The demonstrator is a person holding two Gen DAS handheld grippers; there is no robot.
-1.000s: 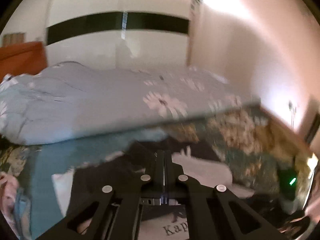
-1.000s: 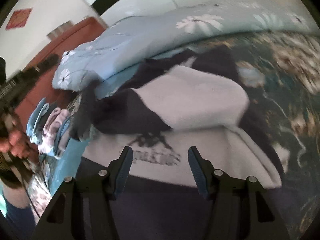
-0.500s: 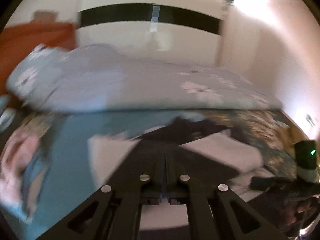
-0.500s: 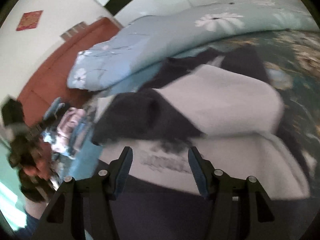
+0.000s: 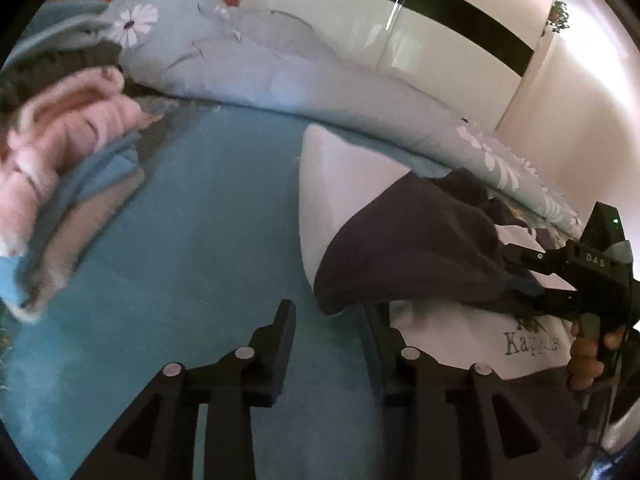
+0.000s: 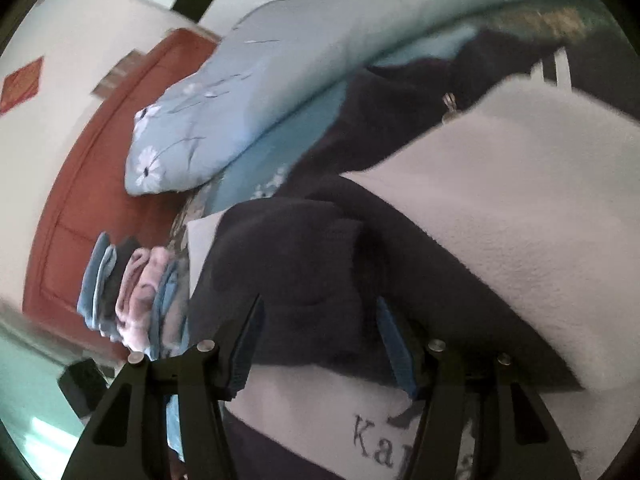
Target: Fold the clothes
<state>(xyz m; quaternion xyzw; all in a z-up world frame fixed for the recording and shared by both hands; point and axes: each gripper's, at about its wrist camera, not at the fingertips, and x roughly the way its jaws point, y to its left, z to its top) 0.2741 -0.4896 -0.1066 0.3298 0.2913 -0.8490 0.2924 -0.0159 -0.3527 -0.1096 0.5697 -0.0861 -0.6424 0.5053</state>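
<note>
The sweatshirt (image 6: 500, 208), white with dark sleeves and printed lettering on its chest, lies spread on the teal bed sheet (image 5: 192, 240), with one dark sleeve (image 5: 416, 248) already drawn across the white body. The left claw (image 5: 328, 320) hovers over bare sheet just beside the sleeve's cuff end, its jaws opening with nothing between them; it appears to have just let the sleeve go. The right claw (image 6: 320, 320) stands about half open over the same sleeve, the dark cloth lying between its fingers, though the pads do not visibly press on it. Seen from the left wrist, a hand (image 5: 588, 356) holds that right tool low over the lettering. To finish this fold well, I would judge that the sleeve should be smoothed flat and squared to the body before the other side is taken, gripping only one layer at the edge so the white panel beneath is not dragged. Beyond lie a floral quilt (image 5: 320, 84) and a stack of folded clothes (image 5: 60, 168).
</note>
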